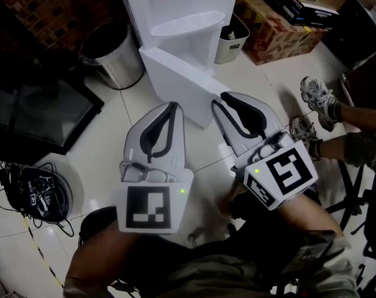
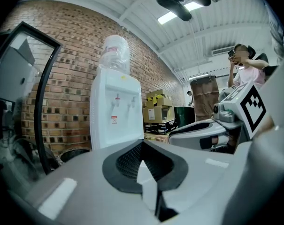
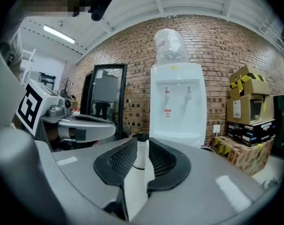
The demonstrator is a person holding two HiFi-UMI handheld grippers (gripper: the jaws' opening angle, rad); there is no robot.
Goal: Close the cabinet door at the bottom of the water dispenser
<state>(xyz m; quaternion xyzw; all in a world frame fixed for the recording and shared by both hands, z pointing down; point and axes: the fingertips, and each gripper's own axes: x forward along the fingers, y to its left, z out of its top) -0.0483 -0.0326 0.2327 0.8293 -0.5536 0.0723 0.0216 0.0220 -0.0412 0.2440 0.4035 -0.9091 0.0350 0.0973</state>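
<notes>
The white water dispenser [image 1: 181,11] stands at the top of the head view. Its bottom cabinet door [image 1: 175,79] is swung open towards me, hinged at the left. My left gripper [image 1: 173,106] hovers just in front of the door's face, its tips together and nothing in them. My right gripper [image 1: 220,97] has its tips right at the door's free end. Its jaws stand a narrow slot apart [image 3: 142,146], and white shows through the slot. I cannot tell whether the door's edge lies inside. Both gripper views face the dispenser [image 2: 116,111] [image 3: 177,102].
A steel bin [image 1: 113,54] stands left of the dispenser and a small white bin [image 1: 230,39] to its right. Cardboard boxes [image 1: 278,23] fill the far right. A dark framed panel [image 1: 32,110] and cables [image 1: 35,194] lie at the left. A person's sneakers [image 1: 318,98] rest at the right.
</notes>
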